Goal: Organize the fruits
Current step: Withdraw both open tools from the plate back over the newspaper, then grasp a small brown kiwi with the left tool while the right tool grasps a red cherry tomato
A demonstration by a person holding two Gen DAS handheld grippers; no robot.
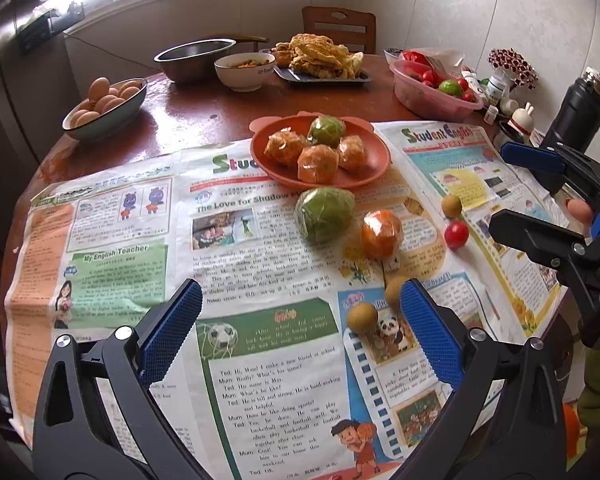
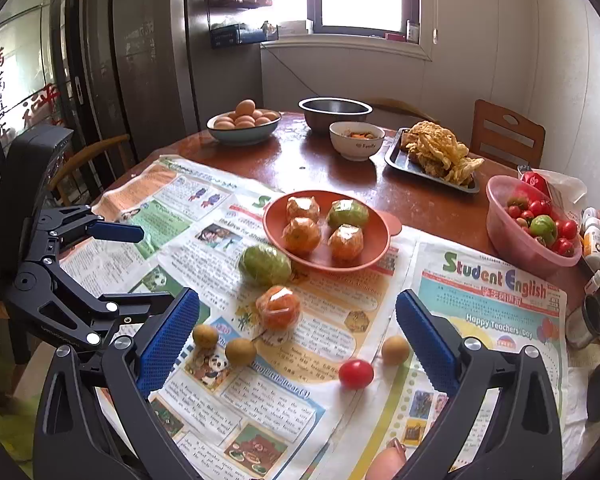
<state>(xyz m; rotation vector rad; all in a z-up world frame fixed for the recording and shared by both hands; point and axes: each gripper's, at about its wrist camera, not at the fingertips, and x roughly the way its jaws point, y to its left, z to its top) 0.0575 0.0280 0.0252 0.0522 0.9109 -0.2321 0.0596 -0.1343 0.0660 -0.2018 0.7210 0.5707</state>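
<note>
Plainly the cherry tomato (image 2: 355,374) lies just ahead between the spread, empty right tongs (image 2: 298,334), nearer than the equally spread left tongs (image 1: 302,326).

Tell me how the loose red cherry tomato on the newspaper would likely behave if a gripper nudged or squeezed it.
The cherry tomato is round and glossy, so it would probably roll across the flat newspaper at a nudge. Its smooth skin may slip between pads. It looks small and thin-skinned, so a hard squeeze could well split it.
</note>
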